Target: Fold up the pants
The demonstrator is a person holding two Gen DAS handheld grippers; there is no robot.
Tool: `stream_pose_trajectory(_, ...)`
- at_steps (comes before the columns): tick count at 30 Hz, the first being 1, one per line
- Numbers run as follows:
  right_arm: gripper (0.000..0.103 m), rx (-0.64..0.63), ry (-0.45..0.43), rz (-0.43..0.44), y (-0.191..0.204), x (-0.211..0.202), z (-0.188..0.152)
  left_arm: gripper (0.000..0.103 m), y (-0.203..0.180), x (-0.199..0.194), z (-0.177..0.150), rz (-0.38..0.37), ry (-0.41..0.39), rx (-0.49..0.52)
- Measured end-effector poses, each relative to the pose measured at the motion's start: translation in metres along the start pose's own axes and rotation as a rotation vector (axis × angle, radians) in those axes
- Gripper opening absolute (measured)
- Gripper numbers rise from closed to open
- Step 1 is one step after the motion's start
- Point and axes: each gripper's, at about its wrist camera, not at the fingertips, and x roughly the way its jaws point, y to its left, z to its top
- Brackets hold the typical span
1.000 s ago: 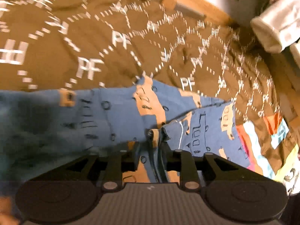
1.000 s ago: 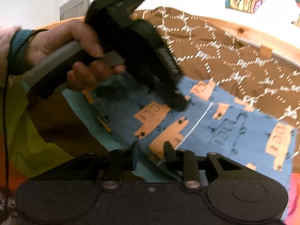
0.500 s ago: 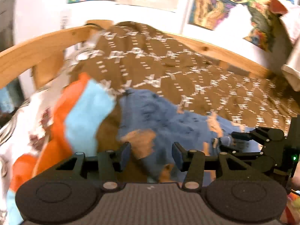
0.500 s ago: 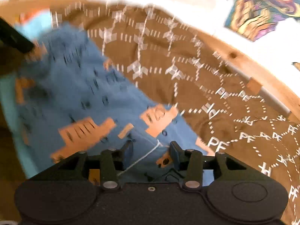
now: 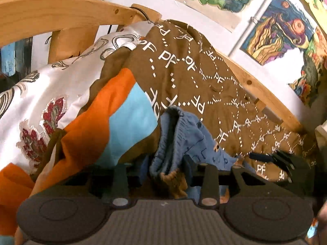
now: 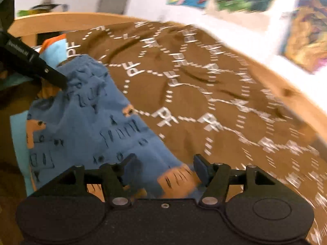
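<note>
The blue pants (image 6: pixel 85 122) with orange truck prints lie on the brown patterned blanket (image 6: pixel 204 85). In the left wrist view the gathered waistband of the pants (image 5: pixel 173 143) stands between the open fingers of my left gripper (image 5: pixel 164 167). My right gripper (image 6: pixel 164 163) is open, with the near end of the pants between its fingers. The left gripper shows in the right wrist view (image 6: pixel 30 61), its tip touching the far waistband edge. The right gripper shows at the right of the left wrist view (image 5: pixel 282 161).
A wooden bed frame (image 5: pixel 61 14) curves around the bed. A white patterned pillow (image 5: pixel 51 94) and an orange and light-blue cloth (image 5: pixel 114 118) lie left of the pants. Colourful posters (image 5: pixel 276 26) hang on the white wall.
Both grippers have opened and let go of the pants. The left gripper has swung around to the waistband end; the right gripper now sits at the other end.
</note>
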Motion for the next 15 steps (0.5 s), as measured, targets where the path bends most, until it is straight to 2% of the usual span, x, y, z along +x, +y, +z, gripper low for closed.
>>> stream_pose_trajectory(2,0.063,-0.019,0.046,0.077,-0.01,0.019,0.008,0.032,-0.004,0.001,-0.001,0.005,0.016,0.033)
stream_pose_trajectory(3,0.061,-0.018,0.082,0.107,-0.014,0.032,0.011,0.025,-0.007,0.001,-0.001,0.012,0.024,0.058)
stream_pose_trajectory(4,0.051,-0.015,0.116,0.123,-0.017,0.043,0.013,0.02,-0.012,0.001,-0.001,0.02,0.031,0.089)
stream_pose_trajectory(5,0.03,-0.016,0.134,0.127,-0.019,0.05,0.014,0.019,-0.016,0.0,-0.001,0.032,0.027,0.115)
stream_pose_trajectory(8,0.012,-0.014,0.106,0.109,-0.021,0.051,0.019,0.017,-0.032,-0.007,-0.002,0.076,-0.005,0.197)
stream_pose_trajectory(10,0.012,0.0,0.09,0.08,-0.019,0.052,0.019,0.017,-0.039,-0.004,-0.005,0.124,-0.004,0.241)
stream_pose_trajectory(12,0.019,-0.005,0.095,0.052,-0.014,0.054,0.014,0.018,-0.035,0.002,-0.006,0.14,0.005,0.219)
stream_pose_trajectory(14,0.031,0.022,0.068,0.01,-0.011,0.044,0.011,0.027,-0.029,0.002,-0.003,0.118,0.012,0.164)
stream_pose_trajectory(15,0.033,0.064,0.043,-0.001,-0.012,0.033,0.007,0.033,-0.025,0.001,-0.002,0.105,0.017,0.147)
